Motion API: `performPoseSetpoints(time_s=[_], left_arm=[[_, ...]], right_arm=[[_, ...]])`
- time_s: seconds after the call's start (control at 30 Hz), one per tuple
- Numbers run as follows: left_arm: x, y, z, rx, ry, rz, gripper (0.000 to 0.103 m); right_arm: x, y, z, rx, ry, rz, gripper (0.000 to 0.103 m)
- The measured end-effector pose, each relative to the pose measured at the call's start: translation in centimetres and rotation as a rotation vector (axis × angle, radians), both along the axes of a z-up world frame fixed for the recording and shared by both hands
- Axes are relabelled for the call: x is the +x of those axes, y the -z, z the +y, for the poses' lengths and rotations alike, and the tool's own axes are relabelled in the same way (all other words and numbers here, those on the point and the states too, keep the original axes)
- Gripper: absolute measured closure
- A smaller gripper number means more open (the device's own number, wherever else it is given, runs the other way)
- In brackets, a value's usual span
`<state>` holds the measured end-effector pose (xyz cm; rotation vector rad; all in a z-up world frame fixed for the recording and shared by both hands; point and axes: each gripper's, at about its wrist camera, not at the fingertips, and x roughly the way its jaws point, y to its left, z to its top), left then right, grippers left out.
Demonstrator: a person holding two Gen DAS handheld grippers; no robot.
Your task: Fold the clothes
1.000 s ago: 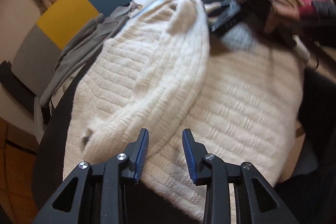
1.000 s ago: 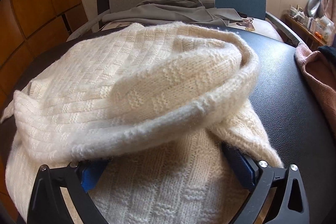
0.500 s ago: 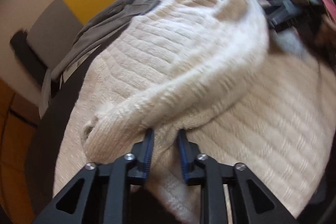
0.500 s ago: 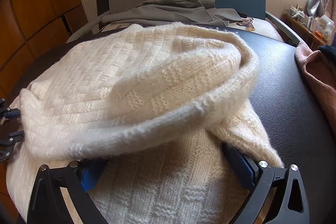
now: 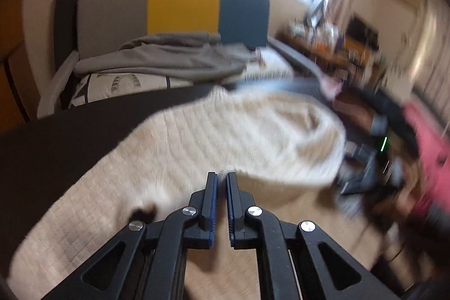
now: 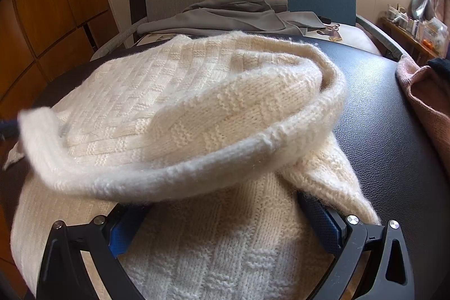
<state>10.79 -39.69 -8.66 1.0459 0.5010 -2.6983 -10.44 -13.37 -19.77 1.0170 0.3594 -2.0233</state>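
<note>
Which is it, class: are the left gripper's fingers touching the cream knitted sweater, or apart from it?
Touching. The left wrist view shows the left gripper closed, having just pinched the cream sweater's folded edge between its fingers.

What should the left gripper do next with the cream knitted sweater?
Probably carry the pinched edge across the body toward the right gripper and lay it flat. The left gripper has just closed on the edge of the cream knitted sweater, which now hangs raised at the left in the right wrist view, while the right fingers stand wide around the hem.
</note>
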Motion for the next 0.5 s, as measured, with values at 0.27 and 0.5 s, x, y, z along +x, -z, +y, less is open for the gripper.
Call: performPoseSetpoints(time_s=[0.27, 0.5], left_arm=[[-1.1, 0.7, -9.4, 0.132, -0.317, -0.062, 0.095], [-1.0, 4.6, -6.6, 0.072, -0.081, -0.198, 0.074]], right_arm=[[-0.2, 0.0, 0.0, -0.003, -0.002, -0.002, 0.000], [-0.3, -0.1, 0.2, -0.019, -0.003, -0.010, 0.000]])
